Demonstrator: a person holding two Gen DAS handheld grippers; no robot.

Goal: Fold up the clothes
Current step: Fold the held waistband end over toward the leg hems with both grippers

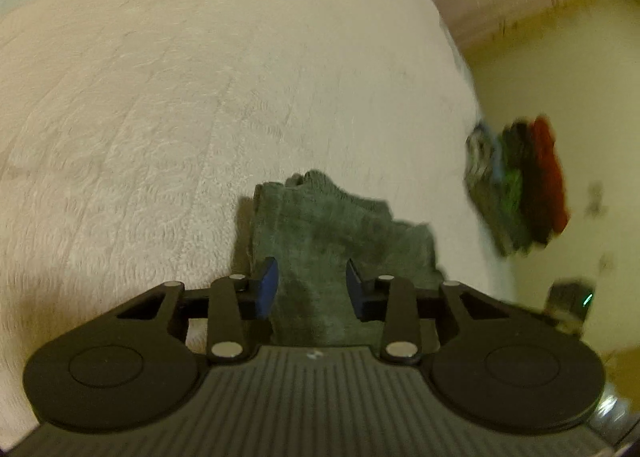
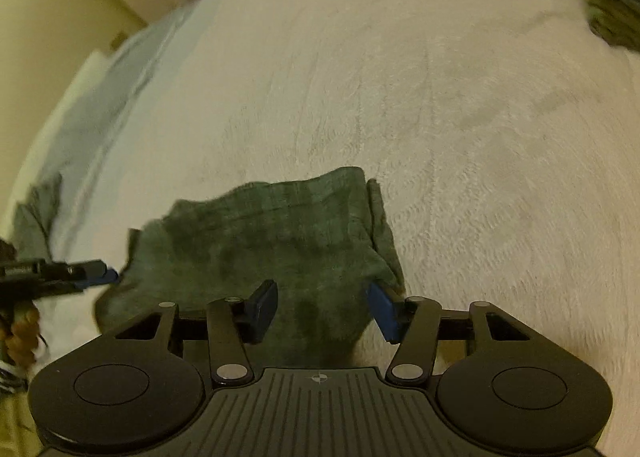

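- Left wrist view is showing the left gripper (image 1: 311, 285) nearest the lens, its 2 blue-padded fingers (image 1: 269, 285) standing partly apart with a fold of cloth running up between them; no pad is visibly pressing the cloth, so I cannot tell whether anything is really being held.
- Right wrist view is showing the right gripper (image 2: 326, 307) in much the same pose, jaws standing wider apart, the left pad (image 2: 264, 303) lying over the cloth and the right pad (image 2: 382, 309) sitting just at its edge.
- Lying under both tools is the task's thing, a small dark grey-green terry towel (image 2: 272, 241), already doubled into a rough rectangle with 1 loose flap showing along its right side, resting on the cream plush bed cover (image 2: 460, 137).
- Poking in at the left edge of the right wrist view, the other tool's blue tip is sitting just beside the towel's near-left corner.
- Farther off, a blurred stack of folded cloths in grey, green, dark and red (image 1: 516, 185) is sitting near the far right edge of the bed in the left wrist view.
- Beyond that, a pale yellow floor (image 1: 560, 69) is showing past the bed's edge.
- Judging from this, the step in hand is either the next fold or the final release of an already folded towel; it looks well along.
- The next move is calling for both jaws to be closing on matching corners, or lifting clear evenly, so the layers are not being dragged out of line.
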